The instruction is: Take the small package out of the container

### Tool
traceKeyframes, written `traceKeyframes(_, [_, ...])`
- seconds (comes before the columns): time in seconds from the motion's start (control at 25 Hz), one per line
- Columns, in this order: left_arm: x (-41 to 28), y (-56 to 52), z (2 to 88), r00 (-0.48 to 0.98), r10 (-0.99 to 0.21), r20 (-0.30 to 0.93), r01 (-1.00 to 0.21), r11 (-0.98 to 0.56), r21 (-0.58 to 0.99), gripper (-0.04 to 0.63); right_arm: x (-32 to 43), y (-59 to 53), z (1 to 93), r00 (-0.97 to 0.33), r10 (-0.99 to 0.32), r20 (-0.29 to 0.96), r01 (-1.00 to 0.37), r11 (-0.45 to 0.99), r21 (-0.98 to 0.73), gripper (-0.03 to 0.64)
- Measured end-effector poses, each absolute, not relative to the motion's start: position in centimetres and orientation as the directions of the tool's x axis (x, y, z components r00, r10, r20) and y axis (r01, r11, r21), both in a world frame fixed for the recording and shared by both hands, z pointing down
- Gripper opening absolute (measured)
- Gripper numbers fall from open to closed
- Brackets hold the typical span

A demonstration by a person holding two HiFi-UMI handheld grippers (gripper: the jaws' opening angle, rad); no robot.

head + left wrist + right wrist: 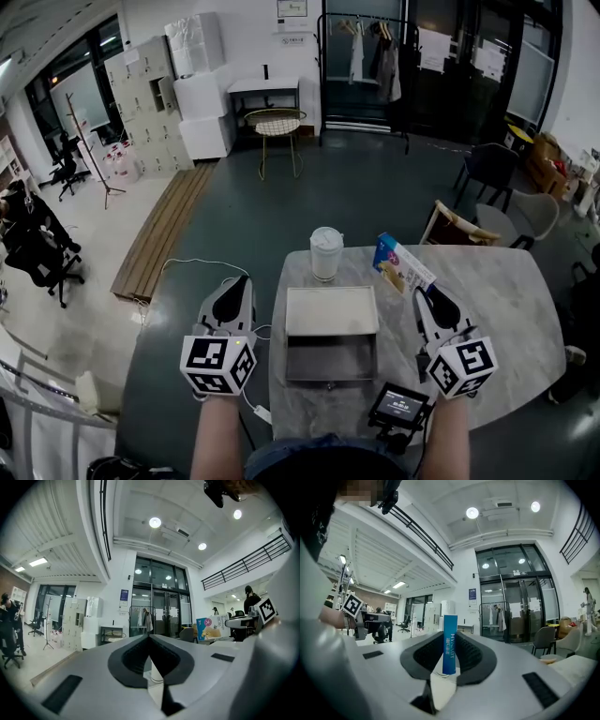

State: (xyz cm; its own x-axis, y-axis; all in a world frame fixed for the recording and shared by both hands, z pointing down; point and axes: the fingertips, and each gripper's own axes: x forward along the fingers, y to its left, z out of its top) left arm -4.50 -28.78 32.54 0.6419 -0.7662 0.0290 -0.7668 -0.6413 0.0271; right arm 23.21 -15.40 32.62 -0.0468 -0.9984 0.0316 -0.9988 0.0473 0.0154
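Small package (404, 263), a blue and white box: outside the container (331, 358), clamped edge-on between the jaws of the right gripper (418, 292), narrow blue side turned toward that gripper's camera, pads pressed on its two broad faces. Clear of the surface (506, 319) or resting a corner on it: cannot tell.

Nearest, at the front edge of the surface: small black device (399, 405) with a lit screen, just beside the right forearm (448, 436). Next out, the two grippers flanking the container. Off the surface's left edge, over the dark floor (375, 187): left gripper (244, 279), jaws pressed together at the tips. Through the slit below the tips, in the left gripper view, a sliver of white cup (157, 670). At the centre of the surface: container, pale top at the back, darker grey open tray at the front, small knob on the near wall. Beyond its right rear corner and apart from it: package, tilted, at the tip of the right jaws. Behind the container, near but not touching: cup, lidded, upright. Left of the surface, on the floor: white cable (192, 263) in a loop. Farther back: wire-framed stool (277, 127), white lockers (145, 98), clothes rack (366, 42) with hanging garments.
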Motion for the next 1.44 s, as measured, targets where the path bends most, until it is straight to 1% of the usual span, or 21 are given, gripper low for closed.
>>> traceKeyframes(0.36, [-4.7, -28.3, 32.3, 0.64, -0.768, -0.015, -0.767, -0.64, 0.041, 0.011, 22.8, -15.0, 31.6, -0.067, -0.997, -0.034, -0.998, 0.067, 0.017, 0.094])
traceKeyframes(1.44, [-4.7, -27.9, 32.1, 0.655, -0.754, -0.043, -0.753, -0.657, 0.032, 0.011, 22.5, -14.8, 31.2, -0.054, -0.998, -0.04, -0.998, 0.052, 0.042, 0.094])
